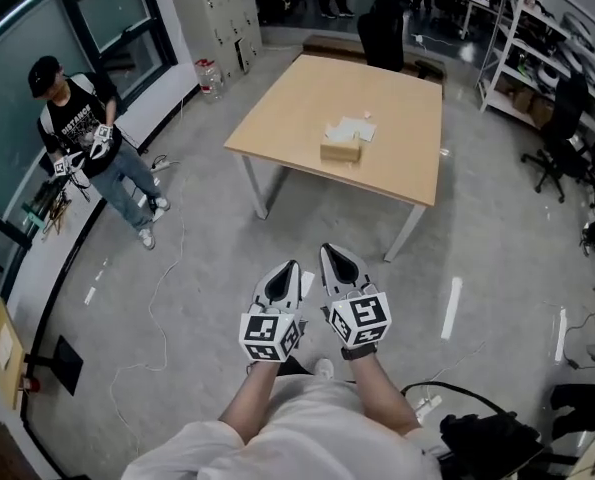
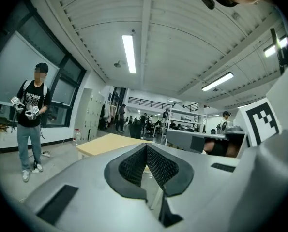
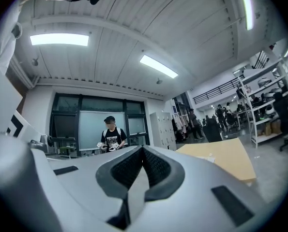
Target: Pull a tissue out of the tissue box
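Two hand-held grippers sit close to the person's body, side by side over grey concrete floor point(image 1: 207, 268). Left gripper point(image 1: 290, 268): ribbed black pads meet at the tips, nothing between them. Right gripper point(image 1: 334, 258): jaws likewise closed and empty. Both point level toward a square light-wood table with white metal legs point(image 1: 297, 98), well ahead. Small tan cardboard tissue box point(image 1: 340, 149) stands near the table's middle, well apart from both grippers. White tissue sheets point(image 1: 354, 128) lie on the tabletop just behind it, touching the box. Second person in a black shirt point(image 1: 82, 133) stands by the windows at left, holding grippers.
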The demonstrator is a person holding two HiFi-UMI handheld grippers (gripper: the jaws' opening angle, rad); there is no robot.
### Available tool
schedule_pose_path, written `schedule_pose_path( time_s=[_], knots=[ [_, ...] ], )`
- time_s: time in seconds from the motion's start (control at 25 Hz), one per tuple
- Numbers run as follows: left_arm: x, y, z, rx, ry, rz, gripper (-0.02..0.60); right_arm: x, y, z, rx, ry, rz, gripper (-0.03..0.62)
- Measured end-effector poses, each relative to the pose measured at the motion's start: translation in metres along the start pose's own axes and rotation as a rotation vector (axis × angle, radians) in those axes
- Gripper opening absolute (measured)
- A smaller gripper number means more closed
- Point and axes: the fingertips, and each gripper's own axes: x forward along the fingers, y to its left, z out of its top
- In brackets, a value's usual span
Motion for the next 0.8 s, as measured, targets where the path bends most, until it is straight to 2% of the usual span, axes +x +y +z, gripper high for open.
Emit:
schedule_pose_path(
  time_s=[0.16,0.44,0.64,0.8],
  knots=[
    [0.03,0.018,0.002,0.01,-0.008,0.021,-0.009,0.011,-0.031,-0.016,0.018,0.02,-0.039,0.002],
    [0.109,0.03,-0.001,-0.006,0.023,-0.065,-0.009,0.054,-0.102,-0.025,0.045,0.048,-0.15,0.002],
    [0.185,0.055,0.043,-0.039,-0.045,-0.154,-0.008,0.119,-0.138,0.005,-0.011,0.039,-0.174,0.0],
    [0.244,0.076,0.07,0.005,-0.083,-0.21,-0.008,0.174,-0.164,0.017,-0.055,0.042,-0.203,0.002]
  ],
)
